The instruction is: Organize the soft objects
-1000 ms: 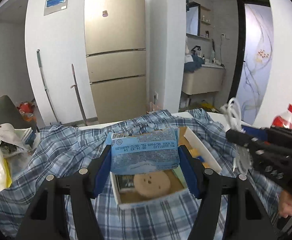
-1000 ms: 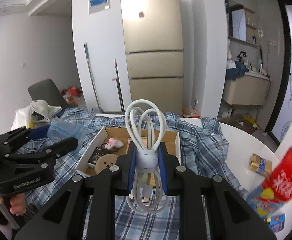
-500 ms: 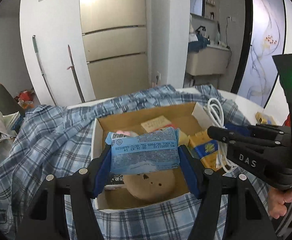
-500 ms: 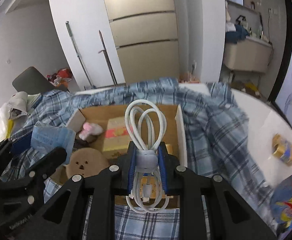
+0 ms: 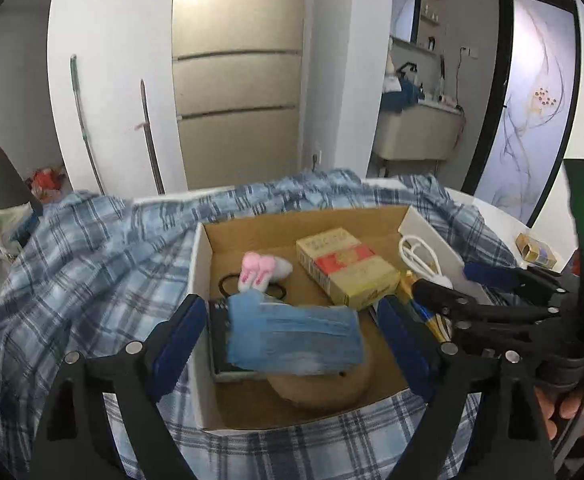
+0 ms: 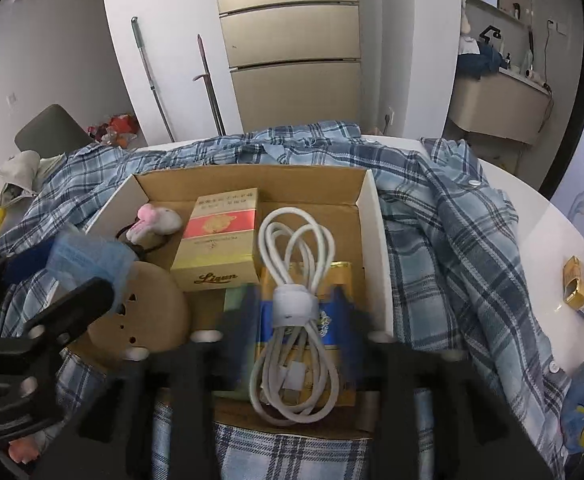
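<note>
Since the earlier frames both grippers have come down over the box point(image 6: 368, 200), which a second ago sat lower and smaller in view, and both have let go. The left gripper point(image 5: 292, 330), which a second ago clamped the blue pack point(image 5: 294, 336) between its pads, now has its jaws opening: the pads stand clear of the pack's two ends, with a gap on each side, and the blurred pack hangs between them over the box's near left corner, above a tan round toy point(image 5: 324, 384). The pack's long axis runs across the jaws, side to side, slightly tilted with its left end higher. The right gripper point(image 6: 296, 320), shut on the white cable point(image 6: 296, 308) a second ago, also has its jaws opening; its blurred fingers stand off either side of the cable's strap and no longer press it. The cable lies in the box's near right part on a gold-and-blue packet point(image 6: 332, 320), just beside the right wall. Its long axis runs from the box's near edge toward its far wall, with the loops pointing to the far wall and the plug ends to the near edge. Also in the box are a yellow carton point(image 6: 218, 240) at the middle and a pink plush point(image 6: 154, 220) toward the far left. The box rests on a plaid shirt point(image 6: 452, 232).
</note>
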{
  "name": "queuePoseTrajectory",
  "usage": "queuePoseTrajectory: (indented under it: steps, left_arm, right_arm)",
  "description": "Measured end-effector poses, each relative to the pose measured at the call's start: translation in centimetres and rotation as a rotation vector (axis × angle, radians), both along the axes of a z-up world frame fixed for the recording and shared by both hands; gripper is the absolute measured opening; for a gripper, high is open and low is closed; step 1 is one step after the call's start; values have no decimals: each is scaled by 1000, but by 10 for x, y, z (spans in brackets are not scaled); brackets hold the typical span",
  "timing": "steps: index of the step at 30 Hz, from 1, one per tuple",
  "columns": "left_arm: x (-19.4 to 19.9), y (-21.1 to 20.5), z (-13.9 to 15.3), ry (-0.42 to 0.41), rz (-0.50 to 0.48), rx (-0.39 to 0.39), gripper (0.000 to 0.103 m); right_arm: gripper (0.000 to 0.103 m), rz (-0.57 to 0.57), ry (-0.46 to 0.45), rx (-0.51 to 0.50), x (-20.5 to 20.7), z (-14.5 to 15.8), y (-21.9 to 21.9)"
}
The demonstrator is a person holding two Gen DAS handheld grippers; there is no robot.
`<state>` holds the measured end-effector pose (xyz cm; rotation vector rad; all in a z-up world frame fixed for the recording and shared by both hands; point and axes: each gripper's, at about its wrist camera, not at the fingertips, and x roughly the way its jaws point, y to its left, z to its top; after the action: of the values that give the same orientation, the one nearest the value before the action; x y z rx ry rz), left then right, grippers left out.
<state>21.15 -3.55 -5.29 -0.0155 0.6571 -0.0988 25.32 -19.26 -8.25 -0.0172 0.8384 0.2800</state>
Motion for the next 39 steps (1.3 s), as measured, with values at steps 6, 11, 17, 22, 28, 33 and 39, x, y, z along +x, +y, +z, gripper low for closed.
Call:
queuePoseTrajectory:
  steps: [6,11,17,22,28,33,39]
  left_arm:
    - [-13,-2,15,-91,5,15,89]
    - [-35,1,46,-219,43,9,89]
    - [-74,3,80,-320,59,21,89]
    - [-113,4,105,-402,66,31,89]
    - [-155,12,111,-494,94,25,90]
    - [-180,25,107,-594,152,-18,103]
    - [-189,23,90,-587,128,8,103]
  right_arm:
    - [71,-14,-89,31,-9,22,-9]
    - [71,-46,-176,25,-20,49,-20]
    - [74,-47,-296,42,-49,91,-31]
    - [83,-26,-412,82,-93,121,-39]
    - [103,-18,-570,149,-143,141,-43]
    - [103,2,-652,148,-165,141,-38]
    - [103,37,-707,156,-180,126,-36]
